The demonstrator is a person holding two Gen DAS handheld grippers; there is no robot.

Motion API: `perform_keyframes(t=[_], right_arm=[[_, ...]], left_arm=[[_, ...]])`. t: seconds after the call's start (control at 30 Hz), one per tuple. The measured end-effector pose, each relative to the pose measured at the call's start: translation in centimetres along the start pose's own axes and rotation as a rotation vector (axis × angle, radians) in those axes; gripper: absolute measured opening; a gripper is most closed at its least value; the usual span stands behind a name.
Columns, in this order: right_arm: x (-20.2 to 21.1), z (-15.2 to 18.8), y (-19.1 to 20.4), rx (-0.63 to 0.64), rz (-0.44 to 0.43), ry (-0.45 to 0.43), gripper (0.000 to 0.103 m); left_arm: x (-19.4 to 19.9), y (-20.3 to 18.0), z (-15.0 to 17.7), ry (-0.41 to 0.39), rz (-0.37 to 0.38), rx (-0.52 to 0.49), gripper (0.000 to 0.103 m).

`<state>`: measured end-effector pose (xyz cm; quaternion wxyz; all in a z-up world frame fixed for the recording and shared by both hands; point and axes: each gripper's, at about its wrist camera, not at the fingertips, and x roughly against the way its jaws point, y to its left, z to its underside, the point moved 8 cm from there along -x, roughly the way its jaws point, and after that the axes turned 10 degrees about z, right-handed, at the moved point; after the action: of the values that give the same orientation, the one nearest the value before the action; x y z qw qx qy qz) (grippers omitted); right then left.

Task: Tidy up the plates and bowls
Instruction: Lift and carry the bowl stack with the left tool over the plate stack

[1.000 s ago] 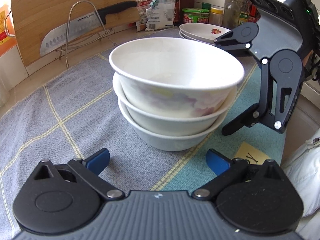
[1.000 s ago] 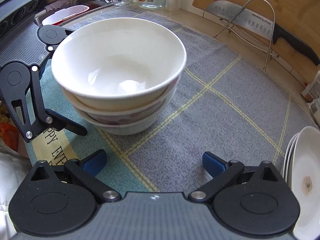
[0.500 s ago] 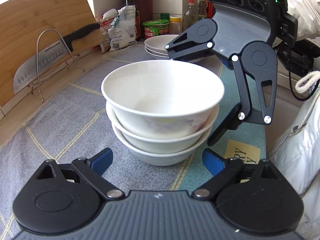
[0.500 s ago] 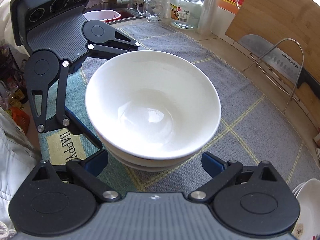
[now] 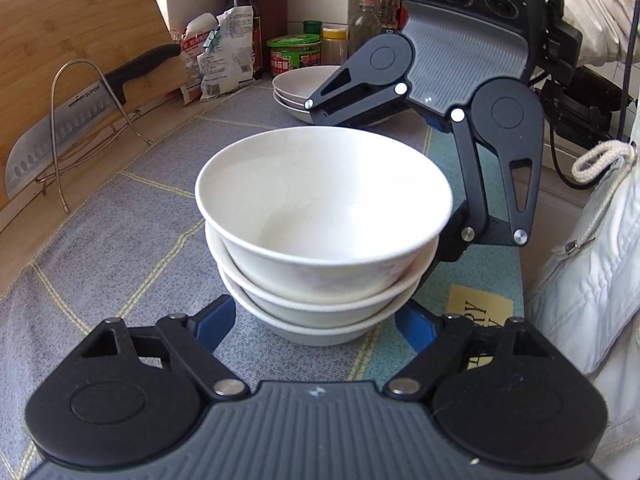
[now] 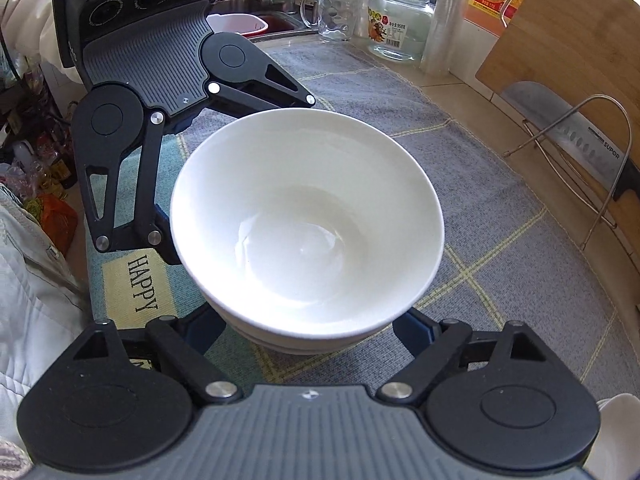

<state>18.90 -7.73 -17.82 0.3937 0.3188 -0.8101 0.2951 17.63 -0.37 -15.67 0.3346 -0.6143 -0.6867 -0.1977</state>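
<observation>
Three white bowls (image 5: 324, 208) sit nested in one stack on the grey checked mat (image 5: 120, 240). My left gripper (image 5: 316, 316) reaches around the foot of the stack, its jaws closing, blue pads (image 5: 216, 324) on either side of the lowest bowls. From the opposite side my right gripper (image 6: 308, 332) does the same, jaws closing; the top bowl (image 6: 308, 216) hides most of its pads. No frame shows whether any pad presses on the bowls. A stack of white plates (image 5: 296, 88) stands at the back of the mat.
A cleaver (image 5: 60, 132) rests on a wire rack against a wooden board (image 5: 80, 28). Bottles, jars and bags (image 5: 224, 52) line the wall. A glass jar (image 6: 400, 20) and mug (image 6: 332, 12) stand near the sink. A person's white jacket (image 5: 592, 280) is at the counter edge.
Both grippers came in around the bowl stack from opposite sides and rolled toward level. Their jaws narrowed until the pads reached the lowest bowls. The stack stayed where it was.
</observation>
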Motion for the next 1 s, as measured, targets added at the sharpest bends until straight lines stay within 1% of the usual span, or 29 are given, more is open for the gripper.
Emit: perform_keyframes(t=[0.2,0.57,0.77,1.0], right_arm=[[0.02,0.04,0.04,-0.005,-0.022,0.003,0.088],[0.08,0.14,0.02,-0.014,-0.024,0.004,0.088],[0.06,0.04,0.02,-0.018,-0.018,0.006,0.087],[0.77,0.12,-0.28,-0.007,-0.007,-0.005,0.087]], left_arm=[[-0.17,0.14,-0.12,0.01,0.033,-0.018,0.086],[-0.25,0.29,-0.18,0.016,0.079,-0.042,0.086],[-0.2,0.17,-0.17,0.016,0.076,-0.044,0.086],[-0.15,-0.09,-0.97,0.023,0.049,-0.052,0.086]])
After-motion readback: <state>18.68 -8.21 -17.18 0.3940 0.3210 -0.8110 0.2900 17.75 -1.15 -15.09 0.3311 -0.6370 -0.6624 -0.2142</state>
